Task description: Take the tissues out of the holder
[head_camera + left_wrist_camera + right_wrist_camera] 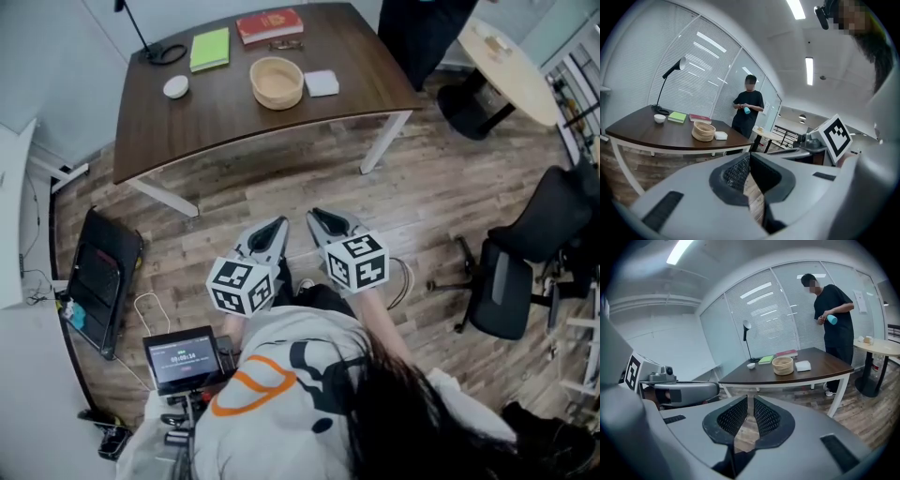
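A round woven holder (277, 82) (703, 131) (783, 365) stands on the dark wooden table (234, 117), with a white tissue pack (322, 83) (803, 365) lying beside it on the right. Both grippers hang over the wooden floor close to my body, well short of the table and pointing toward it. The left gripper (280, 223) (749, 158) is shut, its tips touching and nothing in it. Only a narrow gap separates the jaws of the right gripper (313, 215) (750, 401), and nothing is between them.
On the table also lie a green notebook (210, 49), a red book (269, 25), a small white bowl (175, 87) and a lamp base (167, 53). A person (834, 319) stands behind the table's right end. An office chair (525, 253) and round table (511, 61) are at right.
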{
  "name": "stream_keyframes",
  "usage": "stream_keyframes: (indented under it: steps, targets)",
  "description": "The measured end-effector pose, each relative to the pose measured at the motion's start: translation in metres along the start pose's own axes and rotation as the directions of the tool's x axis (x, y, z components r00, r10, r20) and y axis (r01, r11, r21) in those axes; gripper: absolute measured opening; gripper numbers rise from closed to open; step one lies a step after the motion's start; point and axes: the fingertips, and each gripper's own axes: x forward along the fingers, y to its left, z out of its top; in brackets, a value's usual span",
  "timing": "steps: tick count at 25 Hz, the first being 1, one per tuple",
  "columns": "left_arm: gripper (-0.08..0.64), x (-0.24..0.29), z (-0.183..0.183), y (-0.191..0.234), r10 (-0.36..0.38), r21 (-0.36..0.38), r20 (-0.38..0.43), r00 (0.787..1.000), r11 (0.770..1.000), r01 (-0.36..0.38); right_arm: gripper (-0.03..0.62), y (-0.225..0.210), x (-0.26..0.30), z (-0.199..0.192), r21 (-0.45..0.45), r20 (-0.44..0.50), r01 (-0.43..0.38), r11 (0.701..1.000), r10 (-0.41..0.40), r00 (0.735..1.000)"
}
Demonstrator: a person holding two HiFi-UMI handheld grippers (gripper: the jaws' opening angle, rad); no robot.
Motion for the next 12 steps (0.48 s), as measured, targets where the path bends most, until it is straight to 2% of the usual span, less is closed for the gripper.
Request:
stream_keyframes:
  steps: [4,12]
  targets:
    - [0.0,0.006,0.001,0.016,0.0,0.004,0.012,1.0,1.0,0.0,0.052,-0.003,0.017,0.006,-0.006,0.014,-0.002,1.0,0.002,1.0]
    - [0.0,-0.013,0.001,0.005,0.008,0.009,0.031,0.999,1.0,-0.008,0.052,0.016,0.001,0.003,-0.021,0.025,-0.014,1.0,0.015,1.0]
